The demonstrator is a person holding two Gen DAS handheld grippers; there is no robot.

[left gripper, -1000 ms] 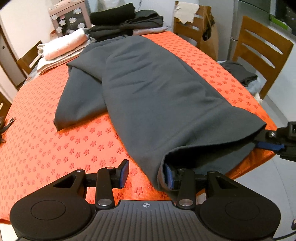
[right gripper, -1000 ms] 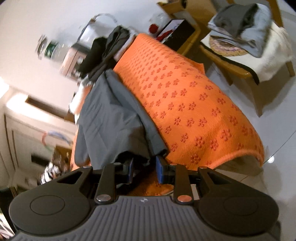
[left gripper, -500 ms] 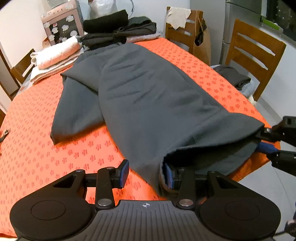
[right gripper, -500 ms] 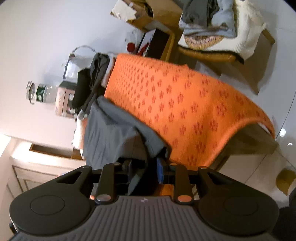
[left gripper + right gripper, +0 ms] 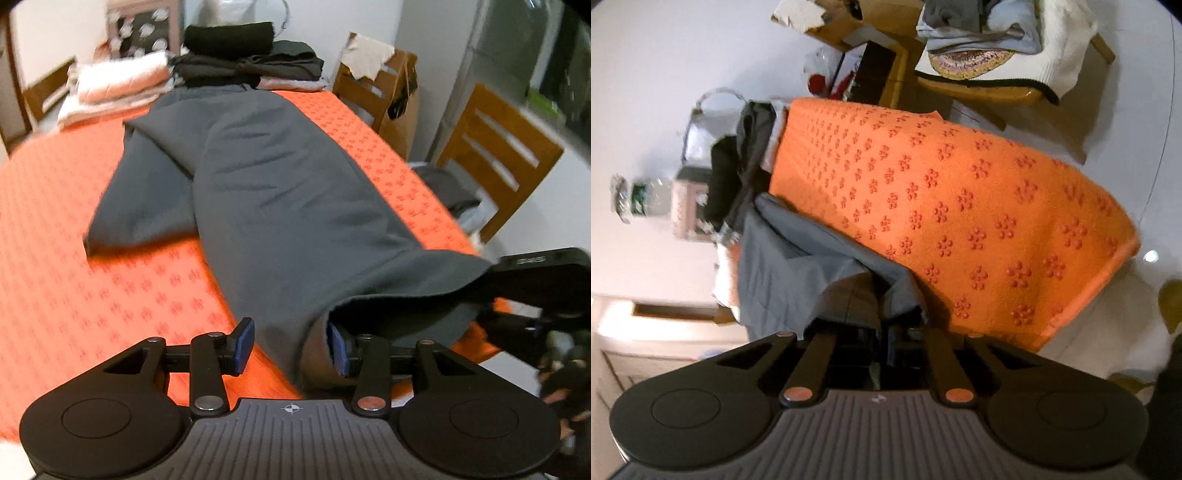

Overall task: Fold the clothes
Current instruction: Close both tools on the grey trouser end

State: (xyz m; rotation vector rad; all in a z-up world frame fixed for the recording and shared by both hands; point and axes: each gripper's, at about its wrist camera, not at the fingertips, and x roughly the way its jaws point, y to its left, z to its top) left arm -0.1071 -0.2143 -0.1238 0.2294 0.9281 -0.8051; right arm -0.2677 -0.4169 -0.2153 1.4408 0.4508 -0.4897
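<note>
Two grippers are working the near hem of a dark grey garment (image 5: pixel 280 192) lying lengthwise on the orange tablecloth (image 5: pixel 74 229).

Left gripper (image 5: pixel 291 345) is sitting spread wide, cloth draped between its fingers; right gripper (image 5: pixel 886 341) is pinching a bunched hem corner. Judging by its drape, the fabric is soft, limp and fairly thick, so hem corners are offering the surest hold.

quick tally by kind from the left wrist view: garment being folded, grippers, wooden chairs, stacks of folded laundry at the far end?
Dark grey garment spread on the orange tablecloth: 1
Grippers: 2, left gripper and right gripper
Wooden chairs on the right: 2, near chair and far chair
Folded stacks: 2, dark stack and pale stack
Total: 7
</note>
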